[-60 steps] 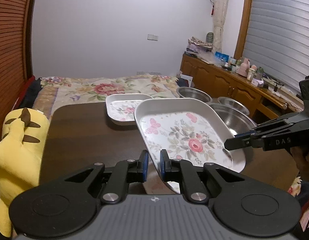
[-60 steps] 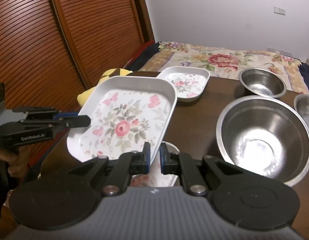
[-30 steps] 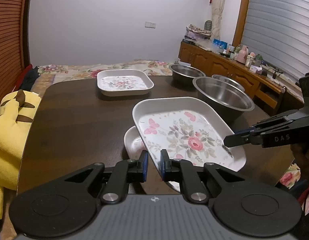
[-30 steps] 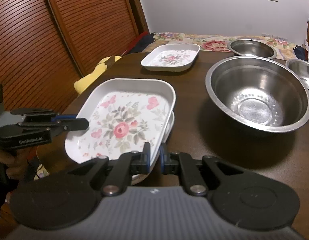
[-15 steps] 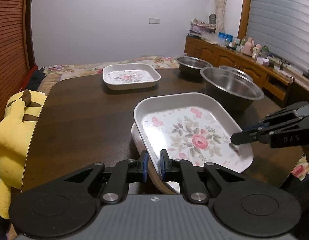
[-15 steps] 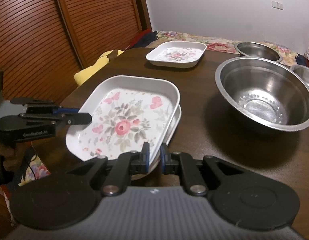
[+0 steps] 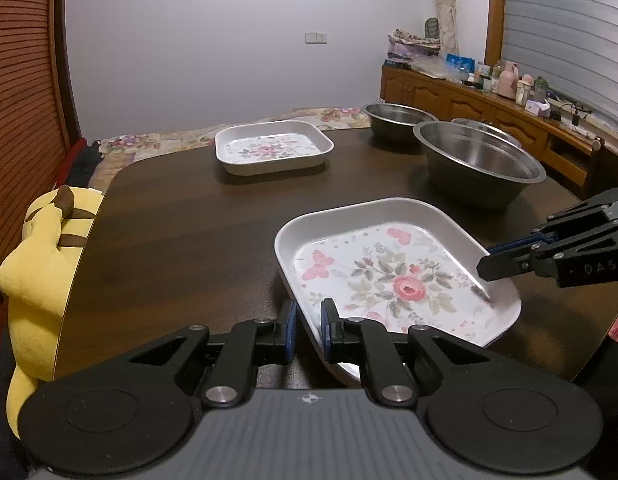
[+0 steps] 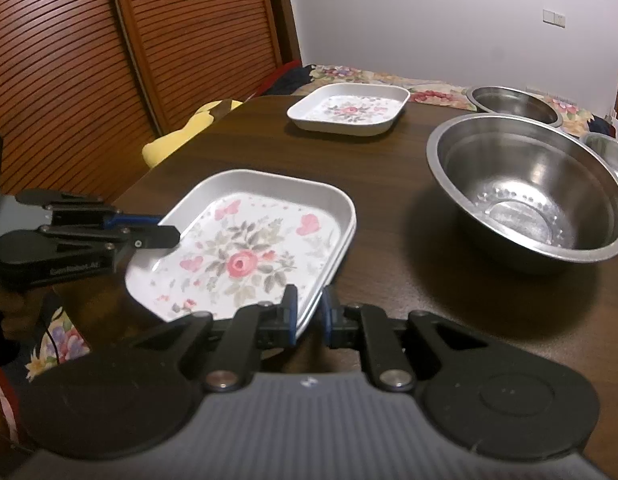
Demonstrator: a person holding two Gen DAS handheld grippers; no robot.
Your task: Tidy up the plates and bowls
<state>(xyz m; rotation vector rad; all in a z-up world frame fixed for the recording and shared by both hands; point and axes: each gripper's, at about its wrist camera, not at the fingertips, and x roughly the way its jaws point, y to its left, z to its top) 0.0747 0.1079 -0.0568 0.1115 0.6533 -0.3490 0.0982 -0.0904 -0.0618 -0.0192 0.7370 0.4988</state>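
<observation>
A white rectangular plate with a rose and butterfly print lies nested on a second white plate at the near edge of the dark wooden table. My left gripper is shut on the plate's rim at one side. My right gripper is shut on the rim of the opposite side. Only a thin edge of the lower plate shows.
A smaller floral plate sits at the far side of the table. A large steel bowl stands to the right, with two smaller steel bowls behind it. A yellow plush toy leans at the table's left edge.
The floral plate, held tilted above the table two seconds ago, has come down and now rests level in the plate beneath. Both grippers have stayed on its rim.
</observation>
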